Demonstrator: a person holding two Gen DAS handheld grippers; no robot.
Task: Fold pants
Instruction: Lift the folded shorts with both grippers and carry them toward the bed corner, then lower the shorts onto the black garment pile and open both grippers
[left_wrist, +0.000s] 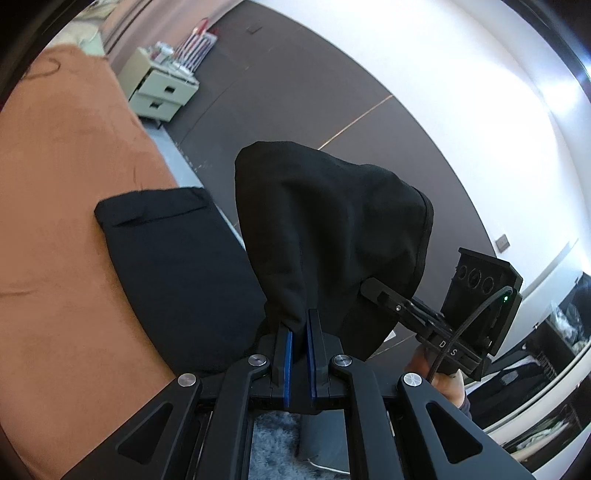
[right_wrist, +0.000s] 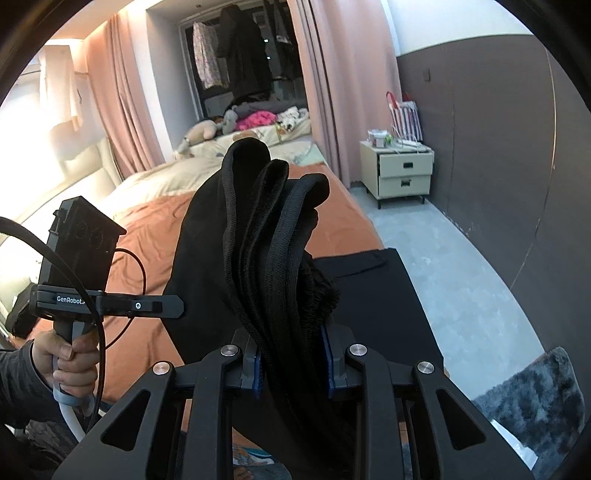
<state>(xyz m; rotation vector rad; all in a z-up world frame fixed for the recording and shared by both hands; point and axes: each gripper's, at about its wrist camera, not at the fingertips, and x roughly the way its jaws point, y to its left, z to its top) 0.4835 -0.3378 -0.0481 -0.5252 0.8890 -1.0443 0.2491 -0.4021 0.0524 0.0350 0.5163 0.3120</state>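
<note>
Pinched between the blue pads of the left gripper (left_wrist: 299, 332), at the lower middle of the left wrist view, is a fold of the black pants (left_wrist: 328, 229). The jaws stand nearly pressed together, with only the thin cloth between them. From that pinch the fabric balloons up into a dark hood that fills the centre of the frame, its seamed edge curving down the right side. Another part of the pants lies flat to the left of the gripper, on the orange bedspread (left_wrist: 66, 184) that covers the left side of the frame. At the right edge the right gripper (left_wrist: 373, 286) reaches in, its tip against the raised cloth. A pale nightstand (left_wrist: 162, 92) sits in the upper left.

From the right wrist view, the right gripper (right_wrist: 293, 360) at the lower middle clamps a thick bundle of the pants (right_wrist: 258, 236). Its jaws stand wider apart, filled with stacked layers and a ribbed waistband. The bundle rises straight up to the centre of the frame. More black cloth lies flat on the orange bedspread (right_wrist: 147, 229) to the right of the gripper. At the left edge a hand (right_wrist: 70, 358) grips the handle of the left gripper (right_wrist: 177, 305), whose tip touches the bundle. The nightstand (right_wrist: 402, 170) stands at the upper right.
</note>
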